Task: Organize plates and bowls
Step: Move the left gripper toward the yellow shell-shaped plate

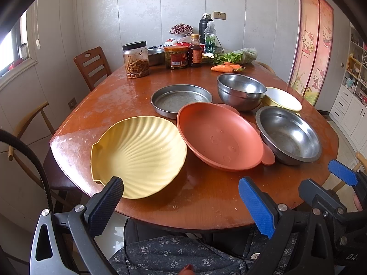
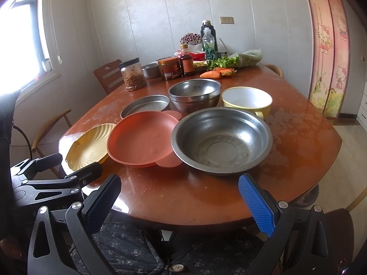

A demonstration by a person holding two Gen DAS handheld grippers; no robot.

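Observation:
On the brown table (image 1: 128, 96) lie a yellow shell-shaped plate (image 1: 140, 155) (image 2: 88, 147), an orange plastic plate (image 1: 219, 137) (image 2: 142, 137), a wide steel bowl (image 1: 289, 135) (image 2: 221, 139), a flat steel pan (image 1: 181, 99) (image 2: 145, 105), stacked deep steel bowls (image 1: 240, 91) (image 2: 195, 95) and a yellow-rimmed white bowl (image 1: 283, 99) (image 2: 246, 100). My left gripper (image 1: 181, 204) is open at the near table edge, its dark finger over the shell plate's rim. My right gripper (image 2: 177, 202) is open before the wide steel bowl, holding nothing.
Jars (image 1: 136, 59), sauce bottles (image 1: 195, 51), carrots (image 1: 222, 68) and greens (image 1: 236, 56) crowd the table's far end. Wooden chairs (image 1: 91, 67) stand along the left side. White cabinets (image 1: 351, 105) are at the right. A person's flowered clothing (image 1: 174, 256) is below the table edge.

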